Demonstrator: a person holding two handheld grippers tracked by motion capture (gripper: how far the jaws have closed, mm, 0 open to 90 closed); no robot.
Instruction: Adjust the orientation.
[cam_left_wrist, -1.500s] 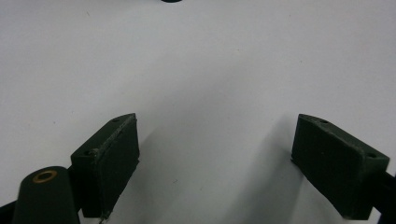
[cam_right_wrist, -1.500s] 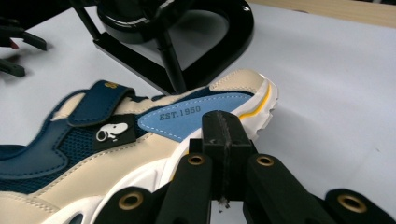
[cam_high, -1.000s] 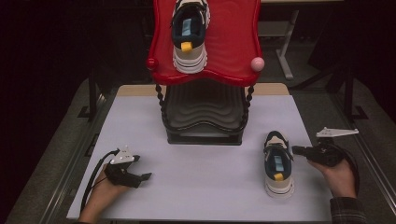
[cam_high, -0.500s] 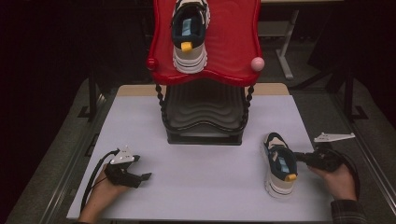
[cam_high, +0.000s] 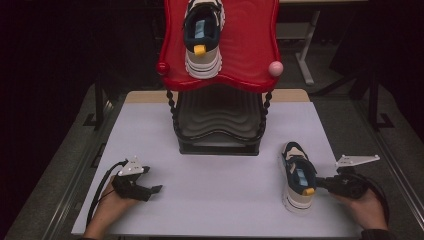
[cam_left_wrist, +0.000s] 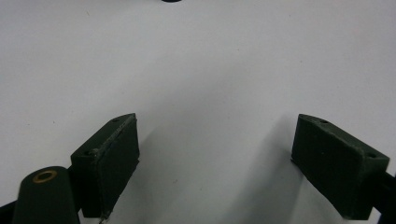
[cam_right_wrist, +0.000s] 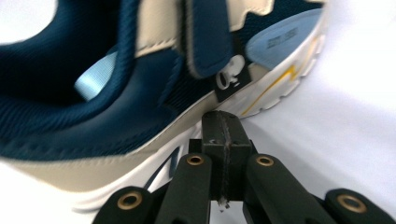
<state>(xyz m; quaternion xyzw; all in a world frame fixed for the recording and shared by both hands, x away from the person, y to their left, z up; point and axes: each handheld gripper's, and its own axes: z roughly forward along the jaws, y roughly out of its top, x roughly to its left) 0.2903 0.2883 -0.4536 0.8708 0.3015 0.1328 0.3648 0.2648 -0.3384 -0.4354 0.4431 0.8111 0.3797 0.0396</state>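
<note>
A navy and cream shoe (cam_high: 298, 177) with a yellow heel tab lies on the white table (cam_high: 225, 165) at the right, toe pointing away. My right gripper (cam_high: 321, 183) is shut with nothing between its jaws, and its tip is right against the shoe's right side by the heel. In the right gripper view the closed tip (cam_right_wrist: 224, 126) meets the cream sole of the shoe (cam_right_wrist: 140, 93). My left gripper (cam_high: 152, 190) rests on the table at the front left. Its jaws (cam_left_wrist: 215, 154) stand open over bare table. A matching shoe (cam_high: 202, 37) sits on the red top shelf (cam_high: 250, 45).
The rack stands at the table's middle back, with a black wavy lower shelf (cam_high: 220, 115) under the red one. A pink ball (cam_high: 275, 68) and a red ball (cam_high: 162, 68) sit at the red shelf's front corners. Dark floor surrounds the table.
My right gripper has moved left, from beside the shoe up against its side near the heel. The shoe has hardly shifted. The left gripper has stayed in place.
</note>
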